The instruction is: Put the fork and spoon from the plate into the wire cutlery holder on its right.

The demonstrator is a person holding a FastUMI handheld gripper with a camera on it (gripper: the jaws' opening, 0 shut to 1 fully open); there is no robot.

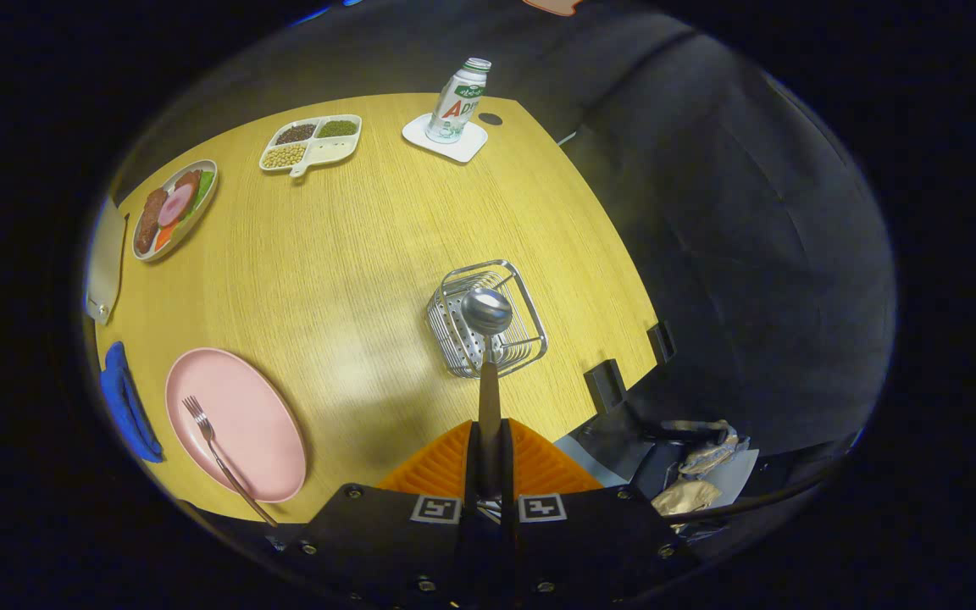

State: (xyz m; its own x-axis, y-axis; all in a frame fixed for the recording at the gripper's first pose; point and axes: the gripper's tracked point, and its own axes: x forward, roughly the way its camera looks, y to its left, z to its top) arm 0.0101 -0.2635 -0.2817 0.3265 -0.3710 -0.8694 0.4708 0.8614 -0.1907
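Observation:
My gripper [489,440] is shut on the handle of the spoon [487,322], which points straight ahead from between the fingers. The spoon's shiny bowl hangs over the open top of the wire cutlery holder [522,296], which stands on the wooden table just beyond the fingers. The pink plate [259,424] lies on the table to the left of the holder. The fork [215,445] rests on that plate, its tines pointing away and its handle sticking out over the plate's near rim.
A bottle [457,102] stands on a white coaster [446,140] at the table's far side. A divided tray of beans [312,144] and a plate of food [174,209] sit far left. A blue cloth [125,402] lies left of the pink plate. The table's right edge [623,280] runs close to the holder.

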